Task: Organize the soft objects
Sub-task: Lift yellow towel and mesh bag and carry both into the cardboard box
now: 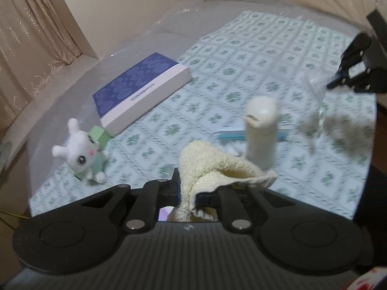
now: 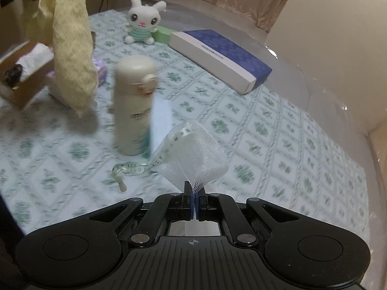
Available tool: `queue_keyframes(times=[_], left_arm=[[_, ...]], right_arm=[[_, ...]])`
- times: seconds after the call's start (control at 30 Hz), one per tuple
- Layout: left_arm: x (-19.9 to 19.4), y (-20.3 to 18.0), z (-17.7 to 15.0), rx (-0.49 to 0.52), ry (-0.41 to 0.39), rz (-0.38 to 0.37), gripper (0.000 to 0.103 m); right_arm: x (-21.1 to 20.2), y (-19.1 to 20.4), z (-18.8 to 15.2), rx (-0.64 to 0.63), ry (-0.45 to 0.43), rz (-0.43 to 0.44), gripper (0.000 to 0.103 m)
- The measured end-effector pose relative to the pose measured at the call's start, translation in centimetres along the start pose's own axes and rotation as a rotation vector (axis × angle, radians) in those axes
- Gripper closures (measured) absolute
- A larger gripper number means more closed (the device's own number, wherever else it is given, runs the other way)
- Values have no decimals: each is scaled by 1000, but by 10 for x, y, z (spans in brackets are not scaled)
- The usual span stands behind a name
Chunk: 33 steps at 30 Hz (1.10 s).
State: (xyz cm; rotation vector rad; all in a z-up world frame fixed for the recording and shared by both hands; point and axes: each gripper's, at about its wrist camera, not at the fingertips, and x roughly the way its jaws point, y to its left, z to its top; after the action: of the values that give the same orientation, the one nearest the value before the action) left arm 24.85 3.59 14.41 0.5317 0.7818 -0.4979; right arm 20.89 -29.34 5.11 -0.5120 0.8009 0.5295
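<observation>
Left gripper (image 1: 187, 188): nearest to us in the left wrist view, we see its fingers closed on a pale yellow towel (image 1: 212, 166), which bunches over the fingertips and drapes to the right.
Right gripper (image 2: 194, 198): nearest in the right wrist view, we find its fingers pressed together on a corner of a white mesh pouch (image 2: 193, 152); the pouch fans out above the jaws, clear of the table.
Ribbon (image 2: 135, 168): a pale green printed band trails from the pouch's left edge, ending in a small white tip; we cannot tell whether it touches the cloth.
Bottle (image 2: 133, 106): just beyond the pouch we see a cream bottle standing upright on the tablecloth (image 2: 278, 145), blurred in both views.
Towel from the right: it hangs in the air left of the bottle; the left gripper holding it is out of that frame.
Cardboard box (image 2: 26, 77): at the left edge behind the towel, open-topped, with white stuffing inside.
Purple item (image 2: 100, 68): small, between the towel and the bottle; we cannot make it out.
Book (image 2: 220, 53): farther back, a blue patterned box-like book lies flat.
Rabbit toy (image 2: 144, 21): farthest, a white plush rabbit sits upright, touching a green block (image 2: 163, 35) beside the book.
Wall and curtain (image 1: 31, 24): beyond the table edge.
</observation>
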Motion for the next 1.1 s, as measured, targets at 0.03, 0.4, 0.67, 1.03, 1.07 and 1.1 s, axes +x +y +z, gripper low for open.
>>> queue_keyframes(times=[0.03, 0.4, 0.67, 1.03, 1.07, 1.1], left_arm=[[-5, -7, -7, -17, -11, -14, 94], [-53, -54, -89, -251, -117, -74, 94], [-107, -37, -153, -430, -168, 46, 94], [-157, 50, -211, -607, -168, 266, 94], [-158, 60, -212, -619, -171, 281, 94], [-159, 69, -215, -630, -175, 297, 94]], right_arm=[[-5, 8, -4, 10, -7, 9, 101], [-30, 101, -15, 180, -125, 152, 102], [-27, 166, 23, 168, -192, 245, 102], [6, 241, 134, 103, -280, 361, 102], [13, 246, 146, 97, -284, 373, 102], [19, 249, 158, 91, -286, 378, 102]])
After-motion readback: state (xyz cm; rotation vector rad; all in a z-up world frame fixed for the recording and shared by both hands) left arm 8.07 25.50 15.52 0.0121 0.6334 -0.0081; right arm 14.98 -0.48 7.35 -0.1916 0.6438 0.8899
